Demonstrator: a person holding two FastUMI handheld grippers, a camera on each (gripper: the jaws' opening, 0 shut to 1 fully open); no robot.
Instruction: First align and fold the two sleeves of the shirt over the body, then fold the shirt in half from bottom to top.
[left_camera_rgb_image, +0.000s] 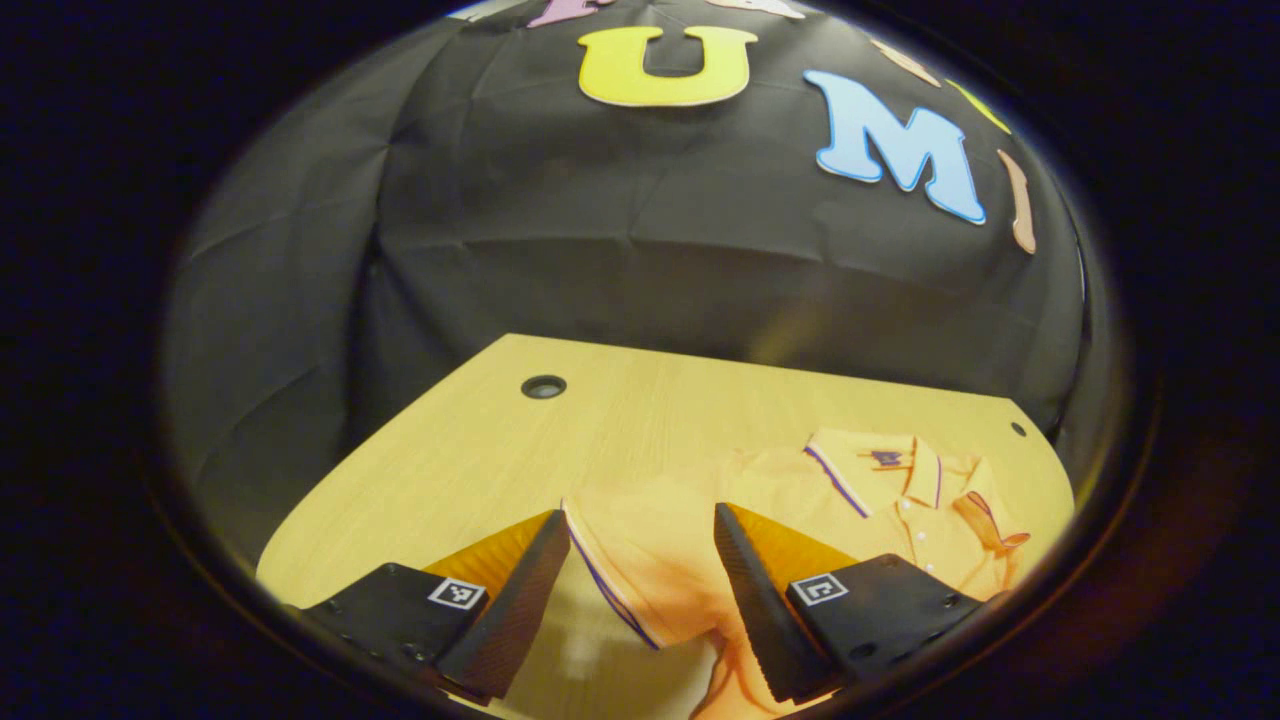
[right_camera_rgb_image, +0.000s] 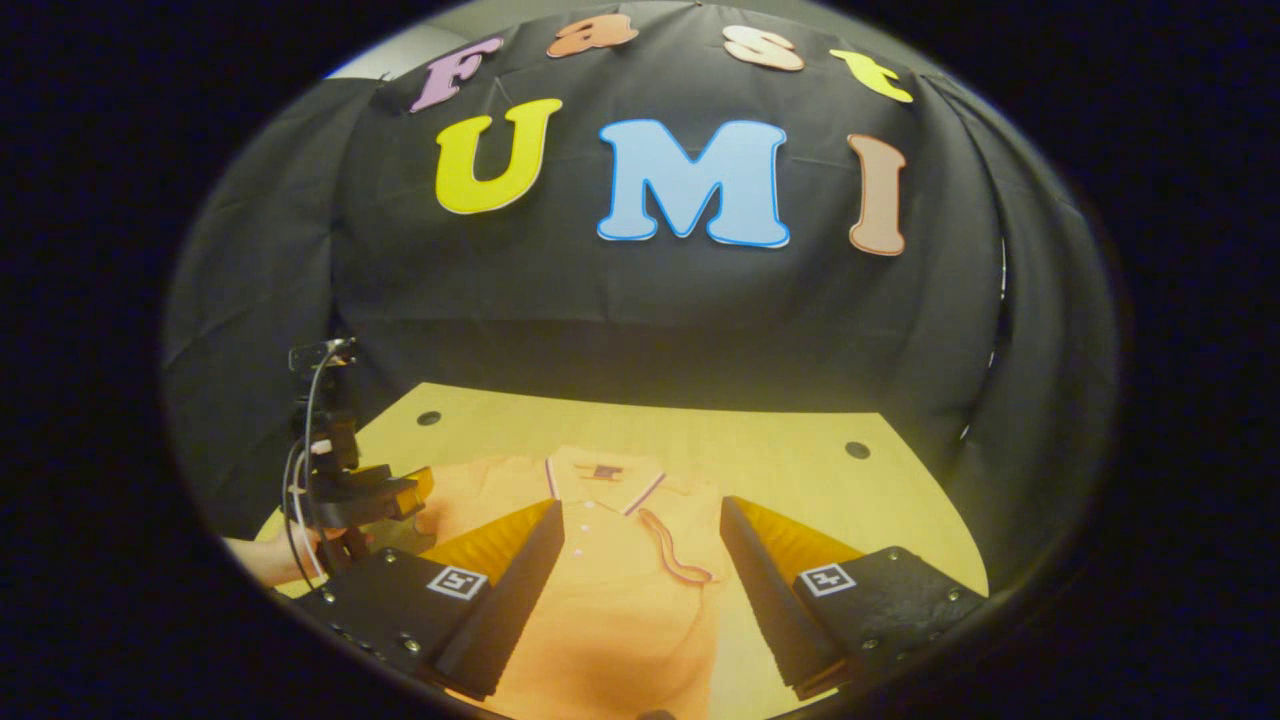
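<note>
My two claws hung open over an orange shirt spread on the wooden table.

The table ran back to the booth's black cloth wall, a round hole near its far edge. The shirt lay flat, collar toward the wall and buttons facing up. In the right gripper view, one sleeve lay folded in over the chest, and my right gripper stood with fingers wide apart above the body of the shirt, gripping nothing. My left gripper was likewise spread, with the other sleeve lying between its fingers, its striped cuff toward the near finger; whether they touched the cloth I could not tell.
</note>
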